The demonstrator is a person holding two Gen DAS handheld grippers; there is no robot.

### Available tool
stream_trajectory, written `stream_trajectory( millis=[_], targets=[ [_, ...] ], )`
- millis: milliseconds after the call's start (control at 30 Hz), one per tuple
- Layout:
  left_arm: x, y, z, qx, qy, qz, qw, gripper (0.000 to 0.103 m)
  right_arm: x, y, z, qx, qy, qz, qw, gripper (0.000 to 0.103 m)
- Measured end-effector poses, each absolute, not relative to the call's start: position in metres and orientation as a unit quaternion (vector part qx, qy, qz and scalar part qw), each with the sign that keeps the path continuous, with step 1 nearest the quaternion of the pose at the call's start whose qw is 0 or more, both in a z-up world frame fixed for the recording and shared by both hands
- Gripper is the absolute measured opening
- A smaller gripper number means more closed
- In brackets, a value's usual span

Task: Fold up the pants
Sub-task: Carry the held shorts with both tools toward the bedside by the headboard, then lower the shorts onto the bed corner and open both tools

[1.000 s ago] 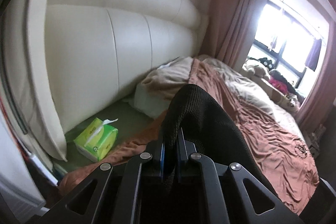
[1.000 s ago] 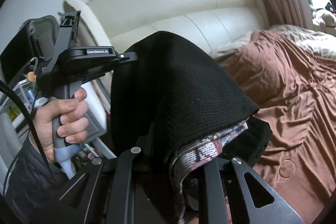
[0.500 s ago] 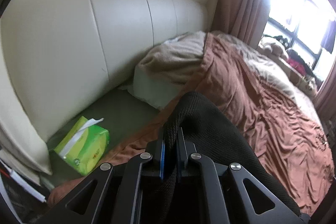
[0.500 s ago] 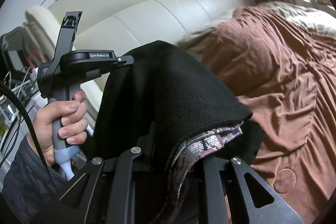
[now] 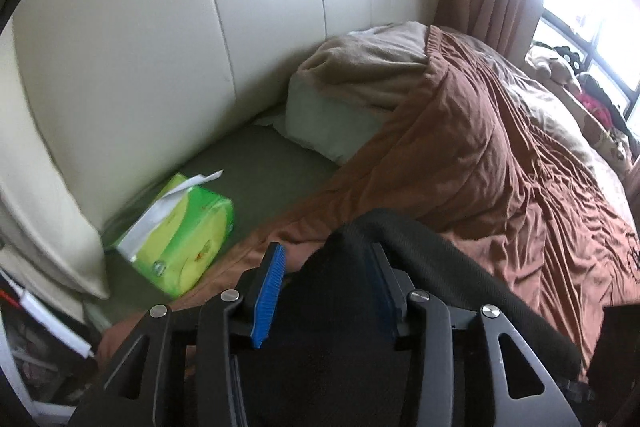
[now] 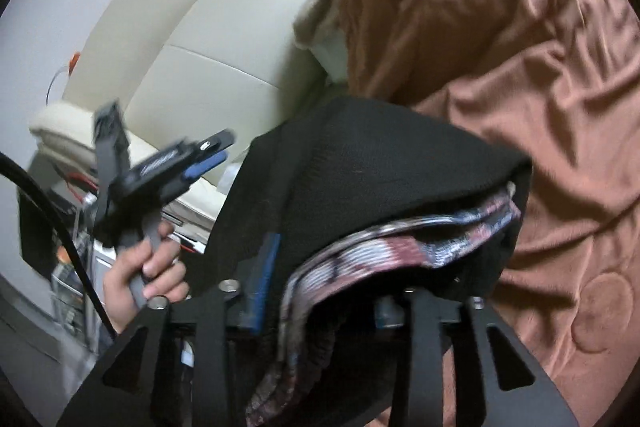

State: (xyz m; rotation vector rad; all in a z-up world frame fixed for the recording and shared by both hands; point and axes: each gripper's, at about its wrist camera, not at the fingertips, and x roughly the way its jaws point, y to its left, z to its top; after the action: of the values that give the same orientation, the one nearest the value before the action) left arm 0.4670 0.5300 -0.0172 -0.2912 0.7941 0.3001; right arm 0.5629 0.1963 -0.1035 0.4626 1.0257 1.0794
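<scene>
Bedroom setting: a brown quilt covers the bed, with a cream headboard at 11 o'clock in the left wrist view, a pillow at its foot and a green tissue pack at 8 o'clock.

Pants, black knit with a patterned inner layer showing at the fold edge, lie bunched across both tools just above the quilt, at the bed's near edge.

Left gripper: jaws opening, blue pads apart; the black cloth sits between them, resting against the right pad, clear of the left. Right gripper: jaws opening likewise; cloth drapes over and between the fingers, no pinch evident. In the right wrist view the left tool stands at 9 o'clock in a hand, beside the garment's edge, somewhat blurred.

Judgement: the step in hand is the release, laying the carried fold onto the quilt. Next move calls for backing both tools clear without dragging cloth, then checking that the layers lie square before any further fold. Risk: knit snagging on a pad.
</scene>
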Motion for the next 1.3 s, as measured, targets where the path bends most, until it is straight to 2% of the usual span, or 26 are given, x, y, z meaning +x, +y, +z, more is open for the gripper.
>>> stream_trajectory(
  millis=[200, 333, 400, 433, 567, 733, 867, 1200, 1300],
  targets=[
    [0.432, 0.514, -0.032, -0.134, 0.406, 0.118, 0.896, 0.045, 0.582, 0.199, -0.091, 0.198, 0.455, 0.478, 0.725, 0.041],
    [0.421, 0.508, -0.054, -0.119, 0.437, 0.124, 0.883, 0.045, 0.583, 0.189, -0.064, 0.162, 0.421, 0.442, 0.776, 0.041],
    [0.416, 0.512, -0.06, -0.133, 0.443, 0.125, 0.878, 0.045, 0.587, 0.183, -0.051, 0.137, 0.398, 0.416, 0.806, 0.032],
    [0.413, 0.513, -0.06, -0.137, 0.442, 0.127, 0.878, 0.045, 0.588, 0.181, -0.044, 0.12, 0.387, 0.399, 0.822, 0.023],
    [0.402, 0.516, -0.052, -0.137, 0.436, 0.137, 0.879, 0.045, 0.579, 0.168, -0.018, 0.076, 0.347, 0.336, 0.872, 0.023],
    [0.389, 0.514, -0.042, -0.147, 0.424, 0.134, 0.883, 0.045, 0.551, 0.171, -0.003, 0.07, 0.33, 0.401, 0.852, 0.023],
    [0.386, 0.508, -0.039, -0.144, 0.422, 0.13, 0.885, 0.045, 0.521, 0.203, 0.0, 0.013, 0.324, 0.462, 0.825, 0.023],
    [0.381, 0.525, -0.073, -0.157, 0.444, 0.142, 0.871, 0.045, 0.498, 0.286, -0.041, -0.132, 0.329, 0.511, 0.783, 0.023],
    [0.373, 0.529, -0.08, -0.152, 0.45, 0.148, 0.868, 0.045, 0.501, 0.287, -0.044, -0.139, 0.33, 0.52, 0.775, 0.023]
  ],
)
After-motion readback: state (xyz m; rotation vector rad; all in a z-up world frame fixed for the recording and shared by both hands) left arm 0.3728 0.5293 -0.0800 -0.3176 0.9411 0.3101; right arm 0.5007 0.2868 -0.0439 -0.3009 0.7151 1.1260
